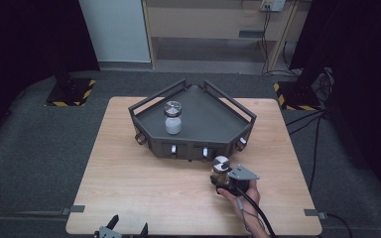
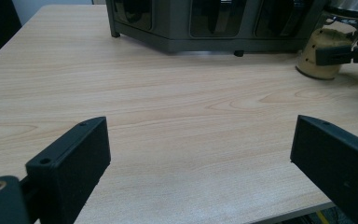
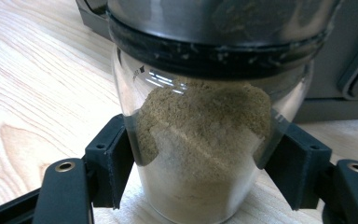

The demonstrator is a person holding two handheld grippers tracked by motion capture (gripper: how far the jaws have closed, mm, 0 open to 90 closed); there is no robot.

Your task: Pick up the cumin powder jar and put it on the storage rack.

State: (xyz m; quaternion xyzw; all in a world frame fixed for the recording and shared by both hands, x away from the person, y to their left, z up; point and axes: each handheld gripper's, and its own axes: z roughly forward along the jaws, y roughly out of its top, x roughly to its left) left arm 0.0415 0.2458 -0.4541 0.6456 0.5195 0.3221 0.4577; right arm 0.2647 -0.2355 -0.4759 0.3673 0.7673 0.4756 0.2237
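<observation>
A glass jar of tan powder [image 1: 222,165] with a metal lid stands upright on the wooden table [image 1: 144,183], just in front of a dark grey corner rack [image 1: 211,119]. My right gripper [image 1: 221,178] is shut on the jar, and in the right gripper view its pads [image 3: 114,158] press both sides of the jar of tan powder [image 3: 200,126]. A second jar, of white powder [image 1: 172,119], stands on the rack's left part. My left gripper [image 1: 128,229] is at the table's near edge, open, with nothing in my left gripper [image 2: 200,154]. The tan jar [image 2: 324,51] is far to its right.
The rack's front wall [image 2: 205,28] has several slots with knobs. A cable [image 1: 258,213] trails from the right gripper over the near edge. Two stands with yellow-black bases [image 1: 72,91] flank the table at the back, with a shelf unit [image 1: 213,29] behind.
</observation>
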